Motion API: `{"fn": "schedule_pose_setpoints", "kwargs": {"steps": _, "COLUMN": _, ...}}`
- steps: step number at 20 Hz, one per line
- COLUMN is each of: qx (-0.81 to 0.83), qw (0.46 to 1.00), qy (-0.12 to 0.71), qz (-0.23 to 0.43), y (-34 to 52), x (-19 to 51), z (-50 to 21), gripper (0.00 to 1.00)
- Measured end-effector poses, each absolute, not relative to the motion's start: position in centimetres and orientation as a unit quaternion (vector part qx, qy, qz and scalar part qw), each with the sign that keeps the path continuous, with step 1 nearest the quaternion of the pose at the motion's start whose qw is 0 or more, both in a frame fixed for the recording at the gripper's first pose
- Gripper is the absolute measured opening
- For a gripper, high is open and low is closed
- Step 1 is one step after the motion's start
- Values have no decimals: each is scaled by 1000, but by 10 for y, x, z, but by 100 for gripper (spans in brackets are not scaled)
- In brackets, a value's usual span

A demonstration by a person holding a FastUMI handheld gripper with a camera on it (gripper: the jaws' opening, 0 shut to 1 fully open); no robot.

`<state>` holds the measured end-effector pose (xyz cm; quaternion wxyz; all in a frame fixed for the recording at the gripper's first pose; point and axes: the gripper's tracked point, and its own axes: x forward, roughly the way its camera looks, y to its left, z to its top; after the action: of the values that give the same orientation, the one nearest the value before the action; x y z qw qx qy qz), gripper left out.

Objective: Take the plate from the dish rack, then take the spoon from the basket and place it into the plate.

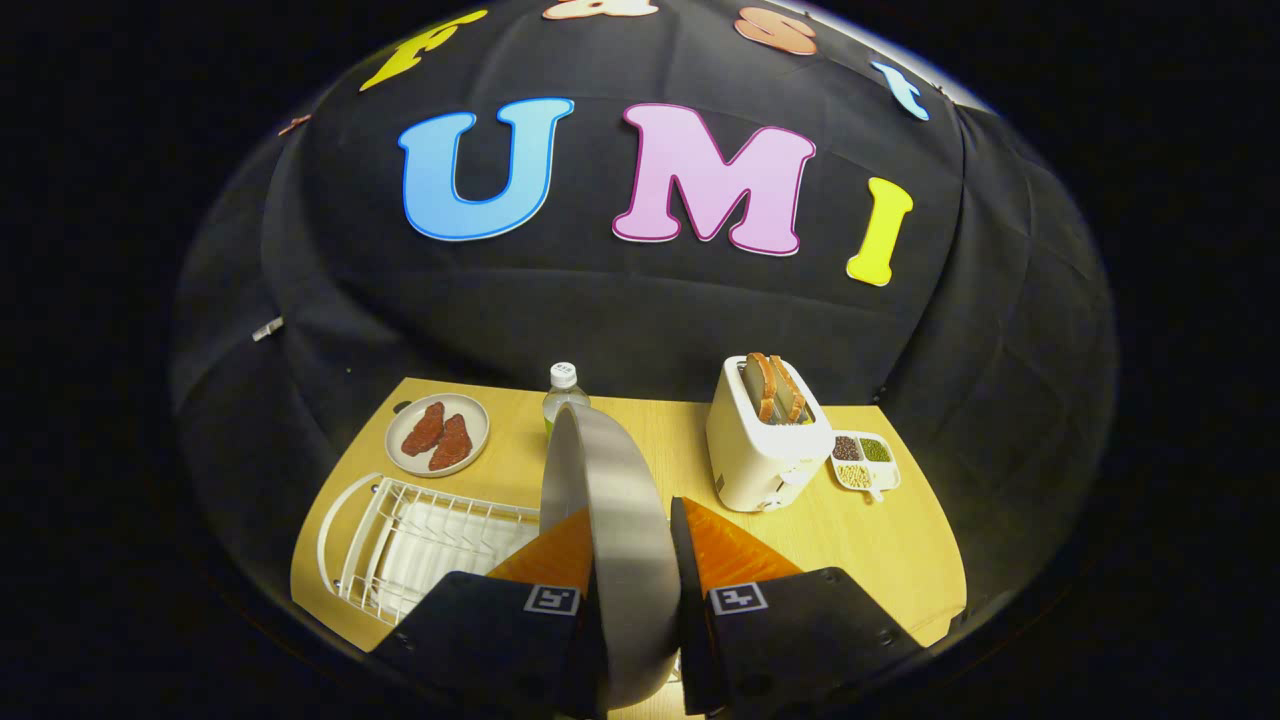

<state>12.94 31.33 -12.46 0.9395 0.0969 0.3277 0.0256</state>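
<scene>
Gripper view puts the grey plate (610, 520) on edge between your two orange fingers (545, 555), rim toward the camera, rising well above the fingertips. The hand-held gripper (628, 545) is clamped on the plate, both fingers pressing its faces, and the plate hangs above the wooden table (880, 560) with the white wire dish rack (400, 540) just below and to the left of the left finger. The rack looks empty, so you appear to have the first step in hand; setting the plate down flat comes next by my reading.

Treat the plate as stiff, smooth and probably slick. You hold it near its lower edge, so most of its weight sits above the pinch and it may want to swing or slide if you tilt quickly. Keep the squeeze firm, rotate slowly, and lower it onto a bare patch of table to the right of the rack, short of the white toaster (760, 450) and the small divided dish (865, 460) of beans beside it.

Beyond the plate stand a clear bottle (563, 390) and, further left, a small plate of red meat pieces (437, 435). I cannot pick out the basket or the spoon from here, so you will need to look around for them.
</scene>
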Motion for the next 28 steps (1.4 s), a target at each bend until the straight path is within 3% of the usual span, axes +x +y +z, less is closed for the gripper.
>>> {"fn": "schedule_pose_setpoints", "kwargs": {"steps": 10, "qx": 194, "qw": 914, "qy": 350, "qz": 70, "y": 221, "x": 32, "z": -111, "gripper": 32}}
{"fn": "schedule_pose_setpoints", "kwargs": {"steps": 19, "qx": 293, "qw": 852, "qy": 425, "qz": 83, "y": 180, "x": -89, "z": -193, "gripper": 32}}
{"fn": "schedule_pose_setpoints", "kwargs": {"steps": 28, "qx": 322, "qw": 811, "qy": 477, "qz": 110, "y": 183, "x": -123, "z": -313, "gripper": 32}}
